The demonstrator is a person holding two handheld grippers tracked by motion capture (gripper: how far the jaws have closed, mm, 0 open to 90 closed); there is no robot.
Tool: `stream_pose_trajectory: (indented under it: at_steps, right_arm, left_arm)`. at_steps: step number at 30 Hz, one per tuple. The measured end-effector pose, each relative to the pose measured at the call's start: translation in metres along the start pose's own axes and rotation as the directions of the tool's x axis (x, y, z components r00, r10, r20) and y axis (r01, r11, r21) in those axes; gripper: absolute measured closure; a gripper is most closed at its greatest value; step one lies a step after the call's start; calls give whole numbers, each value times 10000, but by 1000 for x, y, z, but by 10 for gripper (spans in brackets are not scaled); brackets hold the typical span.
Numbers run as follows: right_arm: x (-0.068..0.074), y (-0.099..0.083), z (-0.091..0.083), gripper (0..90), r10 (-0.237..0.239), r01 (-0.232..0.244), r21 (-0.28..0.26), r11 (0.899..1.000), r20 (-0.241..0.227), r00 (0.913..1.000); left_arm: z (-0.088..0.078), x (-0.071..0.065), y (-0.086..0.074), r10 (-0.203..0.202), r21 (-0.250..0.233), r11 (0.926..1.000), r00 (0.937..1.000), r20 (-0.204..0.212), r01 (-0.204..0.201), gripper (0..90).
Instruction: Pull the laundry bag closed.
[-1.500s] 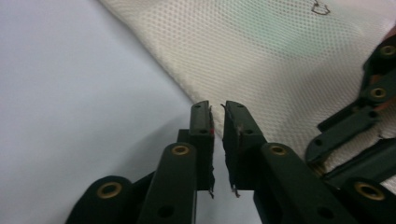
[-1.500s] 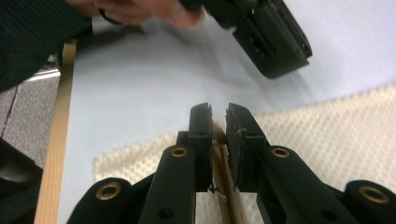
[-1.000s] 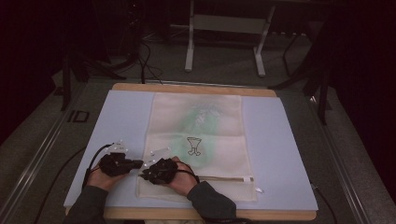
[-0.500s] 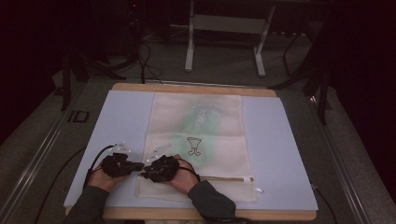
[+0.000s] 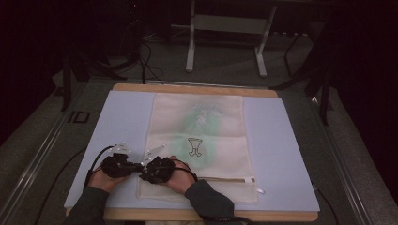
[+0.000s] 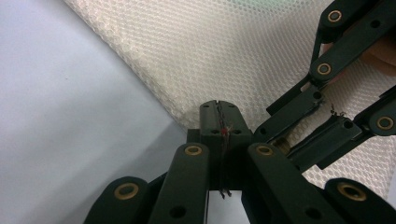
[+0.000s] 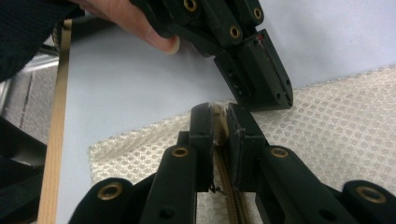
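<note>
From the high view, your mesh laundry bag (image 5: 199, 145) lies flat on the pale blue mat (image 5: 281, 140) that covers the counter (image 5: 192, 88), and both hands work at its near left corner. The zipper (image 5: 225, 179) runs along the near edge toward the right, and it looks zipped across most of that edge, though this is hard to judge.

In the left gripper view, your left hand-held gripper (image 6: 219, 108) is pressed together right at the mesh edge; whether fabric is pinched, you cannot tell.

In the right gripper view, your right hand-held gripper (image 7: 223, 112) has just been closing and now pinches the zipper end of the bag (image 7: 327, 126). You seem to be at the start: the ends are gripped, and the pull along the zipper is left.
</note>
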State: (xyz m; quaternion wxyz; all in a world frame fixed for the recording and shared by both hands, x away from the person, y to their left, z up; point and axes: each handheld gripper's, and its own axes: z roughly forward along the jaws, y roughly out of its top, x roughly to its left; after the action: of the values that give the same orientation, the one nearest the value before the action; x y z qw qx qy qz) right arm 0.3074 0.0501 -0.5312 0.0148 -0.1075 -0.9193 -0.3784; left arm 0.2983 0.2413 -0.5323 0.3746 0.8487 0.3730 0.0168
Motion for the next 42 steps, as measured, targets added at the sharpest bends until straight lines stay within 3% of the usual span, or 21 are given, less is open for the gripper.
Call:
stream_pose_trajectory:
  at_steps: [11, 17, 25, 42]
  right_arm:
    - [5, -2, -1, 819, -546, 543, 98, 9985, 350, 9979]
    - [9, -2, -2, 820, -1059, 1041, 302, 9941, 631, 9924]
    - [14, -1, -4, 821, -1401, 1356, 522, 9894, 948, 9856]
    - [14, -7, -14, 820, -1513, 1446, 706, 9870, 1012, 9833]
  left_arm:
    - [0, -4, 1, 70, 288, 9996, 10000, -50, -68, 900]
    - [0, -4, 1, 129, 323, 9994, 9999, -49, -128, 900]
    - [0, -4, 2, 147, 359, 9993, 9999, -54, -145, 900]
    - [0, -3, 1, 151, 340, 9993, 9999, -29, -150, 900]
